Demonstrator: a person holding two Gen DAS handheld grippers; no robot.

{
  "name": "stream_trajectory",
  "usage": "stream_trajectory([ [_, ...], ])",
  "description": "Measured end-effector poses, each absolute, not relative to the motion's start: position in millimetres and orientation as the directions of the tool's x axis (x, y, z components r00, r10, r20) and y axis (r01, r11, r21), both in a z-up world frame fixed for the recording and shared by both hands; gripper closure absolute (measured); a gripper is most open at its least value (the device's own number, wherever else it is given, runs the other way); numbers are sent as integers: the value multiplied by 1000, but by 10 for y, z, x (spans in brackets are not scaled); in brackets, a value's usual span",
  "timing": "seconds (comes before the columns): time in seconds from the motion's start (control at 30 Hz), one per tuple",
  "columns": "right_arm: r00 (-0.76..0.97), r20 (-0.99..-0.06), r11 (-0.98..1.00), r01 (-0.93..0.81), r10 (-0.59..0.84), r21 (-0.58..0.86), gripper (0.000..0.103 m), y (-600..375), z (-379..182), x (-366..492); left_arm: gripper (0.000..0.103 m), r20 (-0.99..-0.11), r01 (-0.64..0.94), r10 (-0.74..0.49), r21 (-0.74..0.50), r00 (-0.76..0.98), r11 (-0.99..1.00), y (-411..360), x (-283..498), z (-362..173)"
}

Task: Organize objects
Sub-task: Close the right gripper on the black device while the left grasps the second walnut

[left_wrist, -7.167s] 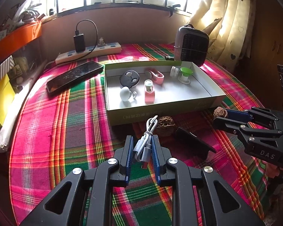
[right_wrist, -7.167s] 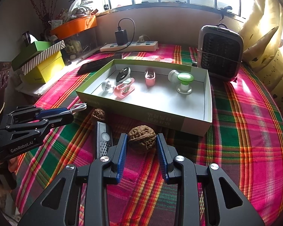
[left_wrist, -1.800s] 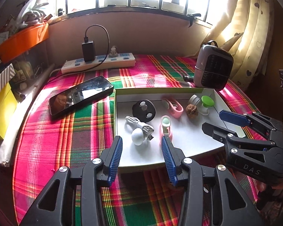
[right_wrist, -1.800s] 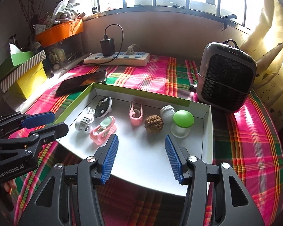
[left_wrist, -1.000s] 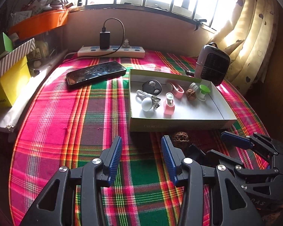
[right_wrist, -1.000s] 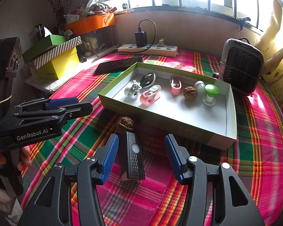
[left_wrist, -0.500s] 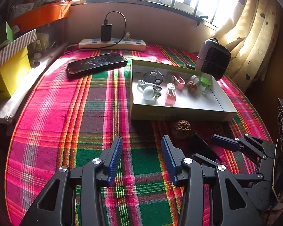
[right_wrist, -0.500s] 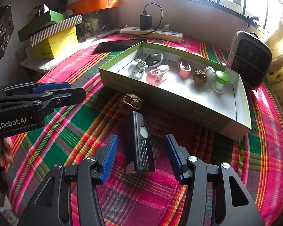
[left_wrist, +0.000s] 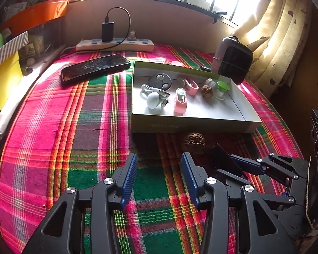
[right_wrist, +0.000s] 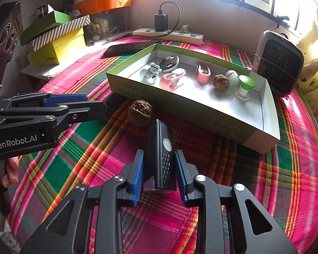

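In the right wrist view we see our left claw [right_wrist: 91,103] reaching in from the left edge, lying level over the plaid worktop [right_wrist: 286,180], jaws spread and holding nothing; fingertips of the hand [right_wrist: 9,169] carrying it show at the lower left; its side reads "GenRobot.AI". At lower centre our right claw [right_wrist: 159,169] points down at the cloth, its jaws closing on the black device [right_wrist: 161,154] that stands tilted between them, the pads right against its sides. Just beyond the device a walnut [right_wrist: 140,112] lies loose on the cloth, near the front wall of the green-edged box [right_wrist: 201,103]. Inside the box, left to right: a white cable bundle [right_wrist: 149,74], a black disc [right_wrist: 169,63], a pink clip [right_wrist: 172,79], a second pink piece [right_wrist: 202,73], another walnut [right_wrist: 220,82], a white cap [right_wrist: 232,76] and a green-topped stand [right_wrist: 244,86]. Printing runs along the box's front wall, too faint for us to read. In the left wrist view the left claw [left_wrist: 159,171] hangs spread over bare cloth.
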State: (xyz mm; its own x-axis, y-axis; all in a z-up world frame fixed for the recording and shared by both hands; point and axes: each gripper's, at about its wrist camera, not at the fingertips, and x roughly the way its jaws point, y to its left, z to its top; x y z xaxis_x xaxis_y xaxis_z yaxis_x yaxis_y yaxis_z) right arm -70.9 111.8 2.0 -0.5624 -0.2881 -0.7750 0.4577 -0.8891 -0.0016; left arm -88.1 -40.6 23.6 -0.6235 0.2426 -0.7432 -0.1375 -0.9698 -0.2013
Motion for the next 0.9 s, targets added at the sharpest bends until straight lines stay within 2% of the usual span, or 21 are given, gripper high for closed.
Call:
stream_trajectory([
  [0.4,-581,-774,-923,385,-251,11,73,1426,25,-733,57,-760,-223,288,-191,-583,-956,-104,-1054,183],
  [0.9,-588,-773,-936,352,-240,22,73,1632,30,-765,57,-773,-208,260,-168,-579,-964,57,-1234,92],
])
